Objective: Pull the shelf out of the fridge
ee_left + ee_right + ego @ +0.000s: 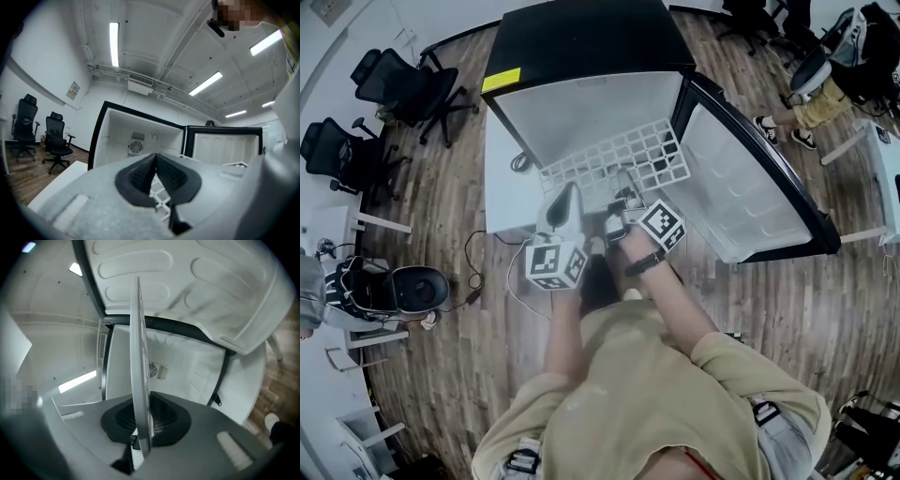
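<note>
The black-topped fridge (581, 42) stands open, its door (750, 187) swung out to the right. A white grid shelf (619, 155) sticks out of the fridge's front. My left gripper (570, 192) lies over the shelf's near edge. In the left gripper view its jaws (155, 157) meet at the tips, with grid bars of the shelf (160, 194) between the pads. My right gripper (623, 199) grips the near edge beside it. In the right gripper view the shelf (138, 357) runs edge-on between the pads, and the gripper (142, 401) is shut on it.
Two black office chairs (403, 84) stand at the left on the wooden floor. A white board (502, 187) lies beside the fridge, a cable (478, 253) trailing from it. A seated person's legs (811, 108) show at the upper right. A fan vent (136, 147) sits in the fridge's back wall.
</note>
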Motion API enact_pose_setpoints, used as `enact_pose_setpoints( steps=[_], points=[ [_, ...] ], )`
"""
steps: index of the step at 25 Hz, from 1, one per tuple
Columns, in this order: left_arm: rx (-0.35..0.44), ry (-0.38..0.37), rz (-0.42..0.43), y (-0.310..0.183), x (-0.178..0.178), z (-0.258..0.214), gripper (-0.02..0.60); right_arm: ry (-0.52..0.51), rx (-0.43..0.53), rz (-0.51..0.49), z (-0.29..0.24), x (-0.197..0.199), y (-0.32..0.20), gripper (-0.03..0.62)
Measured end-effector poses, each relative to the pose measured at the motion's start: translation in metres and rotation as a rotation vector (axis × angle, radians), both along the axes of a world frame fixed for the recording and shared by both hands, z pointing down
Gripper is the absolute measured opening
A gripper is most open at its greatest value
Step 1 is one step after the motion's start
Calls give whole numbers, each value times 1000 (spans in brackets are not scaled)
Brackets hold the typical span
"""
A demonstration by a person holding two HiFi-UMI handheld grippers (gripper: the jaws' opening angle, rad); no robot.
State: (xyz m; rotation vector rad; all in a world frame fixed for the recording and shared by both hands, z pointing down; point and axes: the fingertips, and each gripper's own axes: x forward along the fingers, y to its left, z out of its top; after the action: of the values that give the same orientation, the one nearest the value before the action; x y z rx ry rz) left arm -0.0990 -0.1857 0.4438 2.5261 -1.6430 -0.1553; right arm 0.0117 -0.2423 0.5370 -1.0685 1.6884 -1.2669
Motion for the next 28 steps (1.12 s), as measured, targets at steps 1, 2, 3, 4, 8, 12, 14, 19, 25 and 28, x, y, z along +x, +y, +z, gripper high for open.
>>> enact_pose_setpoints(
  steps=[1,2,3,4,8,12,14,19,25,28],
  points=[
    [-5,-2,-5,0,0,2,0,48,18,-11,-3,0,3,31],
    [-8,-5,-9,1,0,4,0,93,33,-20,-6,1,7,31],
    [-9,-5,-12,2,0,5,0,139,49,-26,-10,2,10,29],
    [-8,-4,-13,2,0,5,0,184,70,-30,-14,3,12,31],
    [3,-24,-17,-1,4,5,0,419,188,-33,-39,9,18,29],
    [26,-54,-27,-4,5,4,-1,721,270,15,-60,23,23,29],
    [33,-61,-32,-5,5,3,-1,877,327,44,-71,29,26,29],
    [42,-92,-45,-7,1,1,-2,1146,431,99,-88,43,33,29],
    [69,-143,-76,-8,-11,-4,-2,1291,455,119,-90,54,36,29],
    [70,-159,-82,-8,-15,-2,0,1316,456,118,-89,57,36,29]
  ],
)
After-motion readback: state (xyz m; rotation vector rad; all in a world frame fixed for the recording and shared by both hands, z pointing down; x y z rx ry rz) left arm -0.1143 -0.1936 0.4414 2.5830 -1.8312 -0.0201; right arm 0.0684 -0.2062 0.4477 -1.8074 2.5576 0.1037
